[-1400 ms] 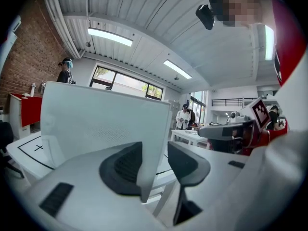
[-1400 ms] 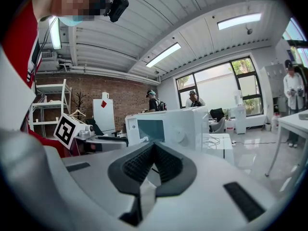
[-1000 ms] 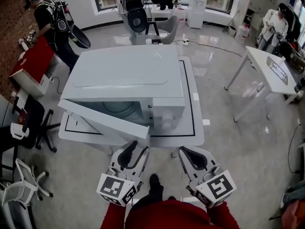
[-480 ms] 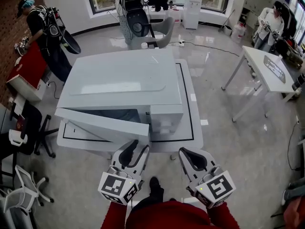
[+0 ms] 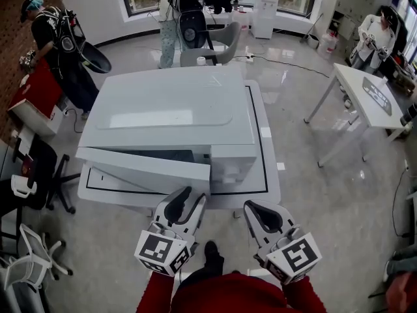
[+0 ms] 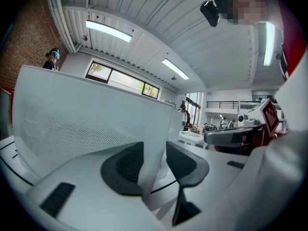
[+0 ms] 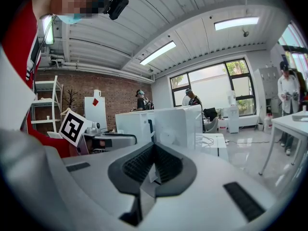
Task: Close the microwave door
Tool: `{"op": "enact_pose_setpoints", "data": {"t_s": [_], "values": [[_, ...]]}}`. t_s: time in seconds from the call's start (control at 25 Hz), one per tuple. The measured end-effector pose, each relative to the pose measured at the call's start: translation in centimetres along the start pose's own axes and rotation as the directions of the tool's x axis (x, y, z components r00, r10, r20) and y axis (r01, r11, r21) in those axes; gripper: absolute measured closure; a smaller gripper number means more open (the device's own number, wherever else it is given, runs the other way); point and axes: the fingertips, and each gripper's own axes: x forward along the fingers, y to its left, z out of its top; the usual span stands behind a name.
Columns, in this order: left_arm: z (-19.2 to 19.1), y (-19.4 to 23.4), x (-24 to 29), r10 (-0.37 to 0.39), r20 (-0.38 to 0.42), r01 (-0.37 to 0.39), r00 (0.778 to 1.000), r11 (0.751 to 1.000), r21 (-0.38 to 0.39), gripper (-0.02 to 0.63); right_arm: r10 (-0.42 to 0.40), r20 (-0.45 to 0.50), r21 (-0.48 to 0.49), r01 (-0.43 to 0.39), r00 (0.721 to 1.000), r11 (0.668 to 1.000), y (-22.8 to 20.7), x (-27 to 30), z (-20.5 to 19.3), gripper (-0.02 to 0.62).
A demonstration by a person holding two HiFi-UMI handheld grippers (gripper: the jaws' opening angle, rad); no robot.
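A white microwave [image 5: 169,106] stands on a low white table [image 5: 270,175]. Its door [image 5: 143,168] hangs partly ajar, hinged at the left, with the free edge toward me. My left gripper [image 5: 193,197] is at that free edge. In the left gripper view the door [image 6: 86,119] runs between the jaws of the left gripper [image 6: 155,150]; the jaws have just been closing, and a gap shows at the right pad. My right gripper [image 5: 251,207] hovers just right of it, shut and empty. The right gripper view shows the right gripper [image 7: 154,150] pointing at the microwave [image 7: 168,124].
A white desk [image 5: 368,96] stands at the right. Chairs [image 5: 32,253] crowd the left side, and a grey office chair [image 5: 215,41] is behind the table. People stand at the back left [image 5: 58,38] and far right. The floor is glossy tile.
The door has swung a little nearer to the microwave's front. My left gripper has moved forward with the door's edge. The right gripper has stayed put.
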Motion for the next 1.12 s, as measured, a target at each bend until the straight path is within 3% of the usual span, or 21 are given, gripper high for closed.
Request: {"op": "enact_pose_setpoints", "data": {"t_s": [0.52,1.12], "values": [[0.6,0.4,1.0,-0.015,0.020,0.016,1.000,0.999,-0.045,0.453,0.004,-0.016,0.001,-0.004,1.000,1.000,0.4,0.8,-0.3,0.581],[0.7,1.1,1.8,0.017,0.004,-0.017,1.000,0.999,-0.027,0.473,0.005,-0.019,0.008,-0.005,1.000,1.000,0.4,1.4,-0.4,0.581]]}}
